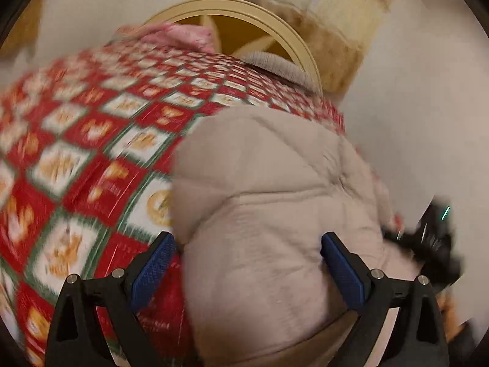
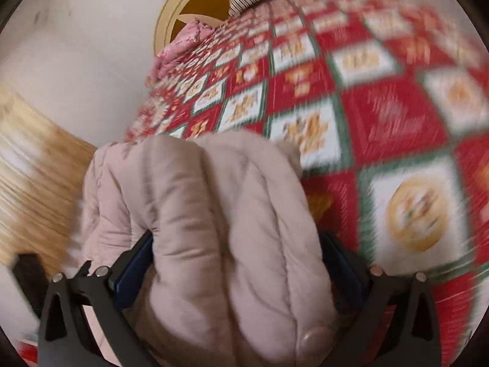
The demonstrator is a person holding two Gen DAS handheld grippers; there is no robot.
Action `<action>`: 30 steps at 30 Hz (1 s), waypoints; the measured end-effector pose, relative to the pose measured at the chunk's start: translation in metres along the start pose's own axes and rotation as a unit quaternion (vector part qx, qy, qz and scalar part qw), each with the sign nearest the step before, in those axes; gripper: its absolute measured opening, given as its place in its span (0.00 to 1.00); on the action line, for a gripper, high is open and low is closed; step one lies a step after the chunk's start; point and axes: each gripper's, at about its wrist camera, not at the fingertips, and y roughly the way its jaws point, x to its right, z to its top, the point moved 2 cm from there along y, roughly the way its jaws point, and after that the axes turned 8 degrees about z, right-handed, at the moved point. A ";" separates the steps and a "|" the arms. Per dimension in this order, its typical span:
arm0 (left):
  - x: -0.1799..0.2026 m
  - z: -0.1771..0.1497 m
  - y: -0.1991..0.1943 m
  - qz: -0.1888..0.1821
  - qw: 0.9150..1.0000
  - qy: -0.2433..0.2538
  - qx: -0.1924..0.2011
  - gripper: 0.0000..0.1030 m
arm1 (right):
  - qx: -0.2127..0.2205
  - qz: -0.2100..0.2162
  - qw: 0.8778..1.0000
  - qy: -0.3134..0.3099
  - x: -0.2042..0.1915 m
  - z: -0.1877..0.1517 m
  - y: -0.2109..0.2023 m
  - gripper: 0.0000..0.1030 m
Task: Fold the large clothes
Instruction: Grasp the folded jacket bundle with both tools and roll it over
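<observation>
A puffy beige quilted jacket [image 1: 269, 183] lies bunched on a table covered by a red, green and white checked cloth [image 1: 91, 153]. My left gripper [image 1: 249, 266] is open, its blue pads [image 1: 156, 263] wide apart with the jacket's bulk between them. In the right wrist view the same jacket [image 2: 198, 189] bulges up between the fingers of my right gripper [image 2: 238, 263], which is also open at full width. The checked cloth [image 2: 382, 107] spreads to the right of it. Both views are motion-blurred.
A round tan frame [image 1: 232, 9] stands beyond the table's far end, also in the right wrist view [image 2: 171, 9]. A pink cloth [image 1: 183, 35] and a grey knit piece [image 1: 275, 64] lie at that far edge. A dark blurred device [image 1: 434, 238] is at right. Pale wood [image 2: 30, 183] is at left.
</observation>
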 end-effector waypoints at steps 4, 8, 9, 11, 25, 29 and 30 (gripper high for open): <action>-0.010 -0.007 0.001 -0.032 0.999 -0.032 -0.005 0.94 | -0.020 0.035 0.999 -0.002 0.005 -0.009 0.000 1.00; -0.019 -0.010 0.026 -0.084 0.993 -0.068 -0.052 0.99 | -0.035 0.041 0.998 -0.022 0.000 -0.014 0.002 1.00; -0.022 -0.012 0.036 -0.111 0.988 -0.083 -0.074 0.99 | -0.037 0.048 0.998 -0.026 0.000 -0.015 0.002 1.00; -0.026 -0.013 0.048 -0.147 0.979 -0.098 -0.103 0.99 | -0.037 0.055 0.997 -0.031 0.001 -0.017 0.000 1.00; -0.015 -0.028 -0.008 -0.246 0.963 0.006 -0.108 0.96 | -0.010 0.097 0.995 0.013 -0.037 -0.100 -0.017 0.68; 0.006 -0.037 -0.032 -0.282 0.952 0.033 -0.113 0.96 | 0.026 0.101 0.994 0.010 -0.054 -0.128 -0.043 0.61; 0.013 -0.041 -0.035 -0.290 0.949 0.039 -0.114 0.96 | 0.037 0.102 0.994 0.011 -0.057 -0.134 -0.052 0.60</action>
